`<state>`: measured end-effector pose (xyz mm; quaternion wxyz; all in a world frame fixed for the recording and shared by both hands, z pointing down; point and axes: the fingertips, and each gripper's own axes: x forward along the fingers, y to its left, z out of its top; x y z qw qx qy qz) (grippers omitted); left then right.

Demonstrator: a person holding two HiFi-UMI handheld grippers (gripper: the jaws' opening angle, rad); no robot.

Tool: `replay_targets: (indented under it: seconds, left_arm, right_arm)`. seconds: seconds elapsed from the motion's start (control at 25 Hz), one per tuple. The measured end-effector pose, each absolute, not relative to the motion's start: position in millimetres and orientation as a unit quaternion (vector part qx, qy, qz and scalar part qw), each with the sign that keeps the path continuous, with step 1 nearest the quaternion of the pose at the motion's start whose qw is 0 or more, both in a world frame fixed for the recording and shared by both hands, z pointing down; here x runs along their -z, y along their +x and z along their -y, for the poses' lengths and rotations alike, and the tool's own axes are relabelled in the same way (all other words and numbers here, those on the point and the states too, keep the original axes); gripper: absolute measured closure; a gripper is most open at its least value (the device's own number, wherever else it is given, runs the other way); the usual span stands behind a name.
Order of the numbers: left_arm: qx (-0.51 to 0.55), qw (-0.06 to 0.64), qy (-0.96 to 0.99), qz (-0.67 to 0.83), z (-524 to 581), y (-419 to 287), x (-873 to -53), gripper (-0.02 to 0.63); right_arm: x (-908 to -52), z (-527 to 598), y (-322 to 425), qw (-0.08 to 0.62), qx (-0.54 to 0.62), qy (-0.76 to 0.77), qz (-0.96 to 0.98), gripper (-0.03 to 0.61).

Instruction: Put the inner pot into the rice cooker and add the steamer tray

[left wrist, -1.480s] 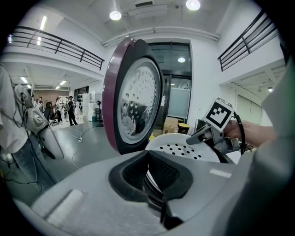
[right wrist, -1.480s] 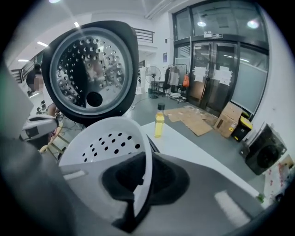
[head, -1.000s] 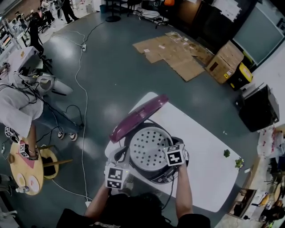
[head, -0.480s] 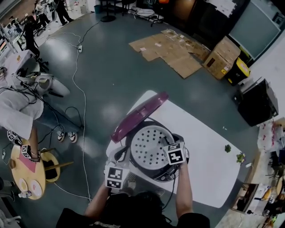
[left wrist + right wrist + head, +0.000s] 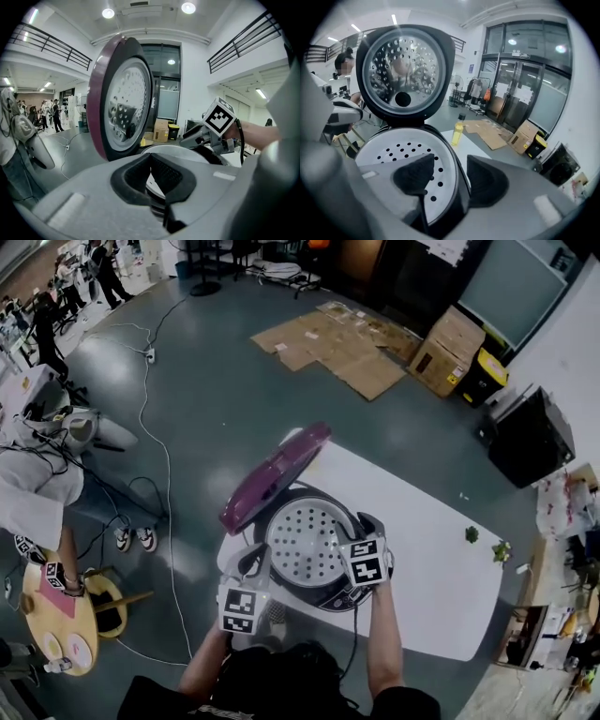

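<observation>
The rice cooker (image 5: 328, 601) stands on the white table with its maroon lid (image 5: 272, 479) raised. The white perforated steamer tray (image 5: 305, 540) sits in its mouth. At the cooker's near-left edge my left gripper (image 5: 255, 563) is shut on the tray's rim, which shows white between the pads (image 5: 176, 176). My right gripper (image 5: 356, 523) is at the right edge. Its jaws have just been opening, and in the right gripper view (image 5: 450, 176) they straddle the rim of the tray (image 5: 398, 150) without pressing on it. The lid's steel inner face (image 5: 405, 70) fills the view behind.
A yellow bottle (image 5: 458, 131) stands on the table (image 5: 441, 568) beyond the cooker. Flattened cardboard (image 5: 347, 352) and cables lie on the floor. A person by a small round wooden table (image 5: 56, 615) is at the left.
The right gripper has drawn up a little at the cooker's right rim. The tray and cooker stay put, and the left gripper keeps its place.
</observation>
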<state>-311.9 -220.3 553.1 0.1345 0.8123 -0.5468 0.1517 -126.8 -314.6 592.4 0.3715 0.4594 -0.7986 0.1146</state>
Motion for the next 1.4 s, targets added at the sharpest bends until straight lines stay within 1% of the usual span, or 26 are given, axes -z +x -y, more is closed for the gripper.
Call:
replay_targets:
  seconds: [0.28, 0.4, 0.72, 0.96, 1.16, 1.32, 1.4]
  left_arm:
    - [-0.138, 0.1, 0.836, 0.522, 212, -273, -521, 0.603]
    - [-0.132, 0.082, 0.848, 0.506, 199, -247, -508, 0.603]
    - [-0.12, 0.045, 0.876, 0.465, 141, -178, -473, 0.603]
    - [-0.112, 0.025, 0.893, 0.434, 83, -134, -460, 0.603]
    - [-0.106, 0.014, 0.904, 0.414, 31, -107, -459, 0.603]
    - [-0.102, 0.007, 0.911, 0.399, -11, -93, -463, 0.603]
    - [-0.101, 0.012, 0.914, 0.393, -33, -90, -468, 0.603]
  right_arm:
    - [-540, 275, -91, 0.278, -0.116, 0.514, 0.804, 0.357]
    - [-518, 244, -70, 0.231, -0.117, 0.532, 0.806, 0.357]
    - [-478, 143, 1, 0.133, -0.108, 0.614, 0.771, 0.357]
    - [-470, 55, 39, 0.099, -0.1, 0.652, 0.745, 0.357]
    - [-464, -14, 55, 0.08, -0.079, 0.665, 0.738, 0.359]
    - [-465, -68, 63, 0.071, -0.061, 0.679, 0.728, 0.387]
    - [-465, -95, 67, 0.066, -0.06, 0.686, 0.722, 0.421]
